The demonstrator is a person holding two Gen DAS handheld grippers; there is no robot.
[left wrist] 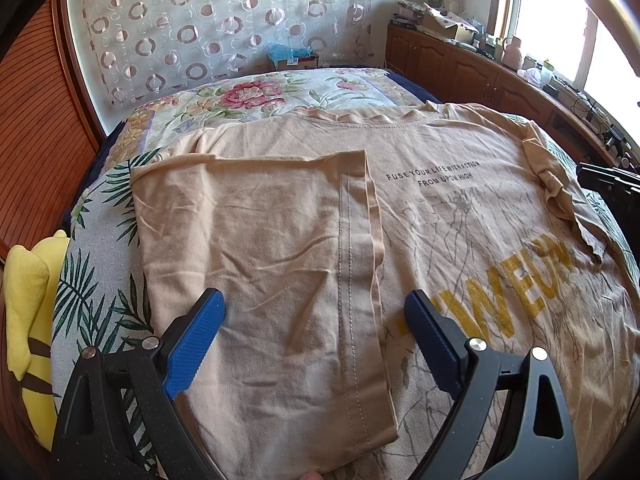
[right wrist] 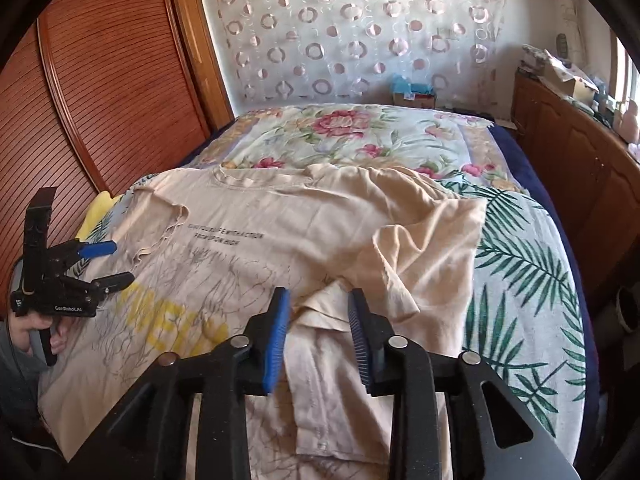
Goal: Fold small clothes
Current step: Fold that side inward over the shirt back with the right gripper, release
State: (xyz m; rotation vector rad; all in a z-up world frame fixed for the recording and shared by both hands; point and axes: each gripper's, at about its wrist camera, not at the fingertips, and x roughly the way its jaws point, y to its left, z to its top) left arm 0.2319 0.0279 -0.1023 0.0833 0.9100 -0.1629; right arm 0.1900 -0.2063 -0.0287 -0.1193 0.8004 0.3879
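Beige printed T-shirt (left wrist: 460, 208) lies face-up on the bed, both sides folded inward.

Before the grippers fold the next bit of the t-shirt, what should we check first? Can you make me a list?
1. Left side of the t-shirt folded in flat: ok, the flap lies smooth across the front.
2. Left gripper free of cloth: ok, fingers wide open above the flap.
3. Right side folded flat: not ok, that side is bunched and wrinkled.
4. Right gripper holding the cloth: not ok, its fingers stand apart with a crumpled fold between them, not pinched.
5. Room on the bed: ok, bare cover beside the shirt.
6. Collar straight: cannot tell.
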